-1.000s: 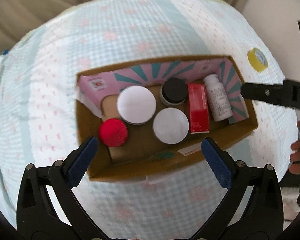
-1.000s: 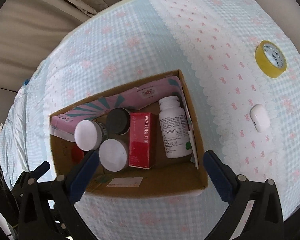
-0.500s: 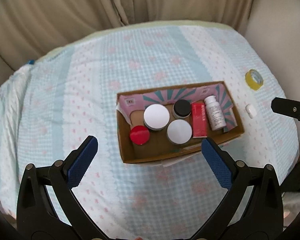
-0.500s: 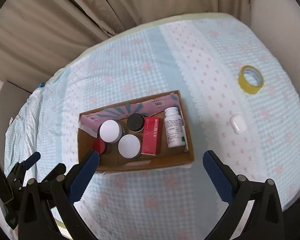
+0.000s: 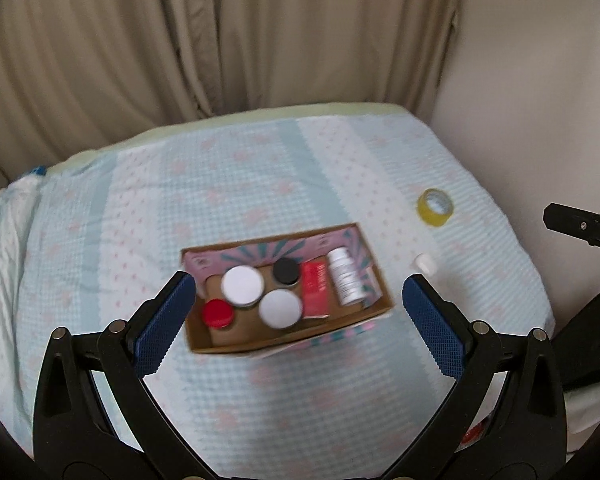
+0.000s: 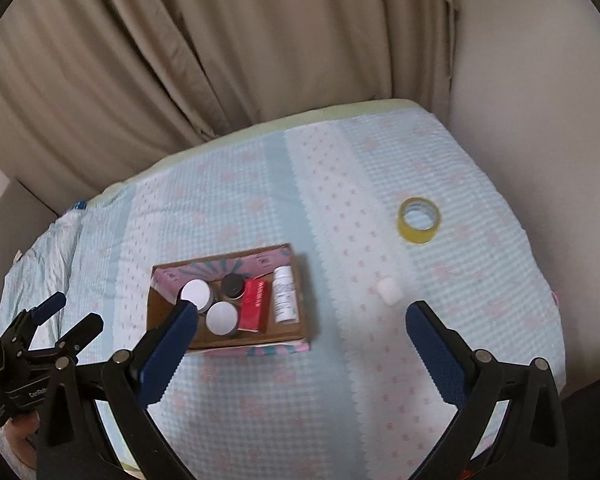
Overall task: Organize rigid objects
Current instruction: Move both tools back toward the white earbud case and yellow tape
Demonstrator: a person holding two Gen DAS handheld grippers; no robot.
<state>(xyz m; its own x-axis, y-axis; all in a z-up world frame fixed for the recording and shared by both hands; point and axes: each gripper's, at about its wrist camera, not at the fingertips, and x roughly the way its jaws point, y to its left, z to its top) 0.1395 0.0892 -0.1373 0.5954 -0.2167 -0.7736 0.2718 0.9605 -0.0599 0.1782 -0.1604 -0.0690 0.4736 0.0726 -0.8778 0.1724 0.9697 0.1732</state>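
A cardboard box (image 5: 260, 346) (image 6: 256, 340) sits mid-bed on the blue checked cover. It holds two white-lidded jars (image 5: 242, 285) (image 5: 280, 307), a black-lidded jar (image 5: 286, 271), a red-lidded jar (image 5: 218, 313), a red carton (image 5: 315, 289) (image 6: 254, 305) and a white bottle (image 5: 344, 278) (image 6: 285, 294). My left gripper (image 5: 296, 324) is open and empty, well above and in front of the box. My right gripper (image 6: 302, 338) is open and empty, also high above it.
A yellow tape roll (image 5: 435, 207) (image 6: 419, 219) and a small white case (image 5: 426, 263) (image 6: 389, 291) lie on the bed right of the box. Beige curtains (image 5: 220, 40) hang behind the bed. A wall (image 6: 540, 80) is on the right.
Both grippers have pulled back and up from the box, which now looks much smaller. Both stay open and empty. The box contents have not moved.
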